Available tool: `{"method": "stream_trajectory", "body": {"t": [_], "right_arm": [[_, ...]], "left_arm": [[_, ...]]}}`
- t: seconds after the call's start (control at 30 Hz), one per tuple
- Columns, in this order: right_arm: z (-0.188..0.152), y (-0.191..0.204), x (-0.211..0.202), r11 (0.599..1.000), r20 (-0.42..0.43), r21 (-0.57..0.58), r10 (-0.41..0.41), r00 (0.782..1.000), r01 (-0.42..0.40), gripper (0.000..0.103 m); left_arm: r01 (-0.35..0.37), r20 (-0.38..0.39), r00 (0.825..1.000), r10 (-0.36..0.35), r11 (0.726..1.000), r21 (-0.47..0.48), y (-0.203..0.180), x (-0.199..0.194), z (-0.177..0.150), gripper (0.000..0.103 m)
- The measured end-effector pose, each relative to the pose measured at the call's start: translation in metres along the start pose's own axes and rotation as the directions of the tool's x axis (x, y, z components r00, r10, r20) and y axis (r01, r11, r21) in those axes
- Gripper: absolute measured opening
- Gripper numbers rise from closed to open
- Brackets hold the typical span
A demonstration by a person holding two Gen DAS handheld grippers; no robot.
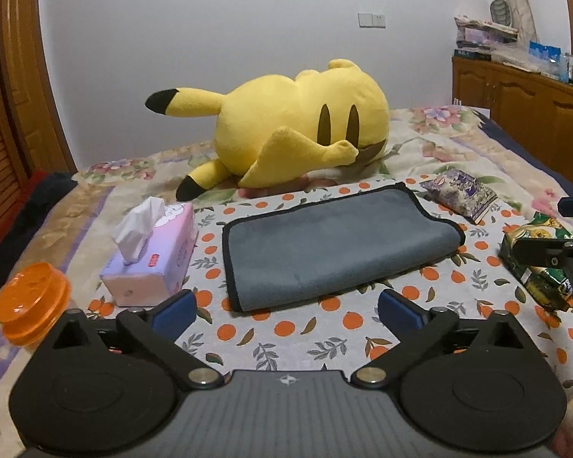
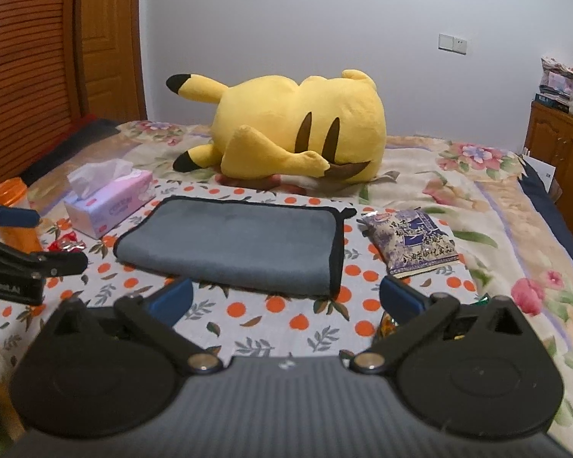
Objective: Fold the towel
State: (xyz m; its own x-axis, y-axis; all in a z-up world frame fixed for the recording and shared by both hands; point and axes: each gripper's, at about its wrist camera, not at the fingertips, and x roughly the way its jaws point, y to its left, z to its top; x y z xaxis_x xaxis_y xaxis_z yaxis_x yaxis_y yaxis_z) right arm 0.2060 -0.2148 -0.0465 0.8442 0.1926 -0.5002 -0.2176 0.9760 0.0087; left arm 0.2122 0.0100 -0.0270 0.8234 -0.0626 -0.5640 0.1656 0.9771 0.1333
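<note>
Both claws, left [image 1: 286, 307] and right [image 2: 286, 299], were wide open and empty, because the gray towel [image 1: 332, 244] already lay folded.

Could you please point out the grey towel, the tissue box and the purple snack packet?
grey towel [image 1: 324, 244], left wrist view, middle of top layer.
tissue box [image 1: 160, 252], left wrist view, pink top face.
purple snack packet [image 2: 412, 242], right wrist view, printed front.

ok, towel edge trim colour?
Black trim on the grey towel; clearest in the right wrist view.
</note>
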Motion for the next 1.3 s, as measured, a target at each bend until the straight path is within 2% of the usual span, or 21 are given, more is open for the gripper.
{"method": "stream_trajectory", "body": {"t": [0.47, 1.1, 1.3], "right_arm": [[0.004, 0.004, -0.054, 1.0, 0.046, 0.02, -0.015, 0.999, 0.014, 0.103], [-0.005, 0.003, -0.112, 0.998, 0.086, 0.056, -0.03, 0.996, 0.025, 0.103], [-0.013, -0.001, -0.124, 0.998, 0.087, 0.062, -0.036, 0.996, 0.031, 0.103]], "left_arm": [[-0.027, 0.004, 1.0, 0.028, 0.999, -0.032, -0.003, -0.058, 0.005, 0.103], [0.015, 0.023, 1.0, -0.015, 1.0, 0.01, -0.026, -0.126, -0.008, 0.103], [0.023, 0.012, 1.0, -0.023, 1.0, 0.013, -0.027, -0.135, -0.02, 0.103]]}}
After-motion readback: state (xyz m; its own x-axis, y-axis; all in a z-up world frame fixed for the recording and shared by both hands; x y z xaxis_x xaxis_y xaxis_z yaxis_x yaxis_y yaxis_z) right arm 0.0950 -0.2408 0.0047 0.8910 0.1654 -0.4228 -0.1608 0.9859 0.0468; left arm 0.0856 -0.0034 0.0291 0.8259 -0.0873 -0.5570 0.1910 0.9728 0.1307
